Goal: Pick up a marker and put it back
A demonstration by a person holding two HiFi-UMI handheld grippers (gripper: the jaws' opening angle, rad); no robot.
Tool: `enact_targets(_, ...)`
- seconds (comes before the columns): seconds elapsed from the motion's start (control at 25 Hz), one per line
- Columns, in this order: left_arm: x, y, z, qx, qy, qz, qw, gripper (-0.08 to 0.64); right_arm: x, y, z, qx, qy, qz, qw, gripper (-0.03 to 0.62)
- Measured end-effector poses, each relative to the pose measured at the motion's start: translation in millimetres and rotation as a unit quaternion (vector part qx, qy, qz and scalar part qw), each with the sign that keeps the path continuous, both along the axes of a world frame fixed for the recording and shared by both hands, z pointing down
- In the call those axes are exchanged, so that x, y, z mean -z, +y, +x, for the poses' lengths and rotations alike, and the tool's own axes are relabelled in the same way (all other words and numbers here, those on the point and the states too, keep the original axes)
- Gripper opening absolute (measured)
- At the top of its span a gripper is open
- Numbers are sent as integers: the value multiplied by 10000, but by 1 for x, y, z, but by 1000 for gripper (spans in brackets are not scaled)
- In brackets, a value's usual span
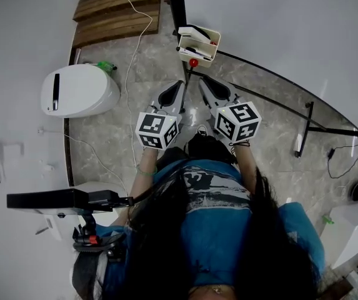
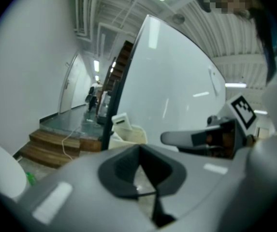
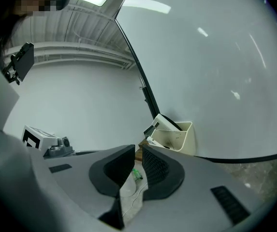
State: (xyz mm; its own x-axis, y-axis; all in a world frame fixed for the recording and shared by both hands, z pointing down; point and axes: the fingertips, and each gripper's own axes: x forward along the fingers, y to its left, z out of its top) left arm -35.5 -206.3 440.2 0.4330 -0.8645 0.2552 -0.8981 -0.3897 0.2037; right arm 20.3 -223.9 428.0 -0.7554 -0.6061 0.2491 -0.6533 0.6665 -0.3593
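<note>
- The task hasn't really started. All the markers (image 1: 195,51) sit in the cream plastic holder box (image 3: 178,140) hung on the big white whiteboard (image 1: 278,24), on the far side of both tools.
- The right tool (image 3: 137,153) has its jaws a narrow slit apart with nothing between them. The left tool (image 2: 139,151) is pressed together and empty too.
- I'd say the right one should go, since it's already aimed near the box. It needs to spread wider first, then come at one marker across its barrel rather than end-on, and take the one lying most clear.
- There's a white block, probably an eraser, in the same box. It crowds the markers, so I'd avoid nudging it.
- A red tip pokes out at the box's near edge. It could be a cap, but I can't tell.
- Other stuff around:
  - a rounded white plastic unit (image 1: 79,91) on the floor at left
  - a small green thing (image 1: 107,66) just beside it
  - a white cable (image 1: 132,92) trailing over the stone floor
  - wooden steps (image 1: 116,11) at the far left
- Nothing blocks the reach.
</note>
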Motion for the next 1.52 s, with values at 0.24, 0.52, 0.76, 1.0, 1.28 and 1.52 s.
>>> enact_targets(0.24,-13,-24,-7,160,-102,-183,9997,3,-5,-34,-11,257,176,96,9995,52)
enact_targets(0.52,-10,-29,-14,272,-140,-196,9993,3,-2,-42,-33,873,849,353,9919,54)
enact_targets(0.76,-3,-36,3,34,-191,-168,9997,3,3,-54,-29,794,1247,607,9872,81)
enact_targets(1.0,0,-64,-43,-111,-142,-201,9996,2,-11,-74,-71,844,1817,441,9787,152)
enact_targets(1.28,-6,-84,-81,-323,-43,-267,9991,3,-35,-94,-99,526,2550,255,9652,155)
enact_targets(1.52,-14,-98,-94,-559,44,-281,9980,3,-53,-109,-102,167,3222,283,9461,153)
